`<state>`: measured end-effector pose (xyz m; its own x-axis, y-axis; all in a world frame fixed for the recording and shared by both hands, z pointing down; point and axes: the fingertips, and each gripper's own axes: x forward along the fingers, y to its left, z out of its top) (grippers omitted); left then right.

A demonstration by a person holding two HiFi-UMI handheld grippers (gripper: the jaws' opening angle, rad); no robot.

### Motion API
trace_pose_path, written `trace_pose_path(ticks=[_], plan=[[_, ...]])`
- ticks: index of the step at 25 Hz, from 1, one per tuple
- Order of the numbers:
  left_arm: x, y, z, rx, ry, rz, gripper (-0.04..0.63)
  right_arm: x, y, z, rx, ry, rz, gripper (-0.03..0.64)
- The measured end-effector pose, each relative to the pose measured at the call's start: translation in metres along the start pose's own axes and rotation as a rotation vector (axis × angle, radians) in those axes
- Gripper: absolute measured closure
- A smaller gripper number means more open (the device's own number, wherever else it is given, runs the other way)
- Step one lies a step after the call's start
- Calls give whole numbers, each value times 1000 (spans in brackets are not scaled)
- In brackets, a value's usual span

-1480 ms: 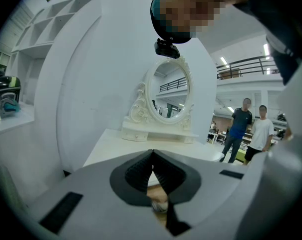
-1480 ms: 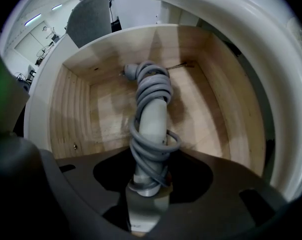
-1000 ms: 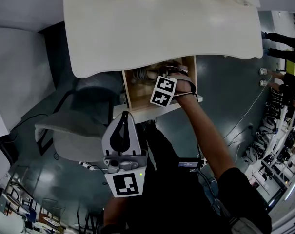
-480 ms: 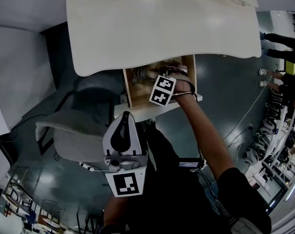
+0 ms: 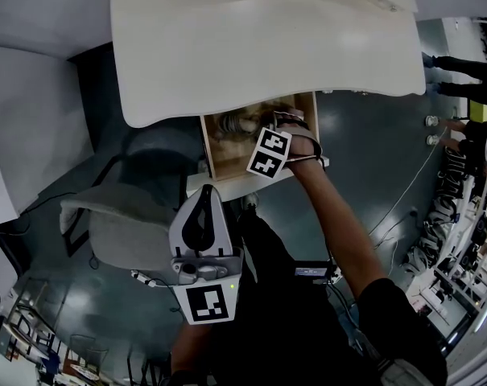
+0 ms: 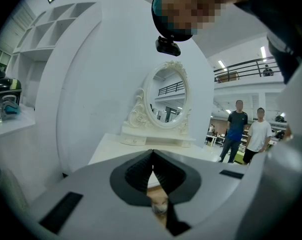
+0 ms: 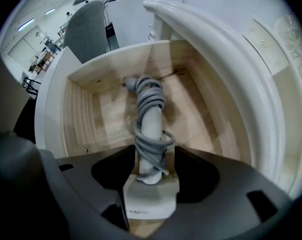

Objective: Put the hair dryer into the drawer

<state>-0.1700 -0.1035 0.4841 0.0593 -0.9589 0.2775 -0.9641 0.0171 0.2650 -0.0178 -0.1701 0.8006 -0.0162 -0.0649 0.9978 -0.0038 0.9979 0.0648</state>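
Your right gripper points down into the open drawer. Its jaws have just been opening and now stand released on either side of the hair dryer, which lies on the drawer floor with its handle toward 12 o'clock, so the wood appears to carry the load. Your left gripper is clenched on nothing and waits at 7 o'clock of the drawer, apparently to keep the withdrawal path free.

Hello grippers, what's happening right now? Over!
Left gripper shut, empty. Right gripper open, jaws just been opening, hair dryer between them. Dryer down in drawer. Nothing blocking.
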Motion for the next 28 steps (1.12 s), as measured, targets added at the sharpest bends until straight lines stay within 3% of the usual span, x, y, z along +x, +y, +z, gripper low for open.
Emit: trace_pose_path(ticks=[11, 22, 28], plan=[[-7, -22, 18, 11, -29, -8, 572, -38, -3, -2, 54, -80, -40, 392], [-23, -39, 37, 53, -89, -9, 572, -66, -1, -7, 104, -155, -95, 560], [-31, -52, 48, 64, -97, -6, 572, -84, 0, -11, 146, -184, -102, 579]])
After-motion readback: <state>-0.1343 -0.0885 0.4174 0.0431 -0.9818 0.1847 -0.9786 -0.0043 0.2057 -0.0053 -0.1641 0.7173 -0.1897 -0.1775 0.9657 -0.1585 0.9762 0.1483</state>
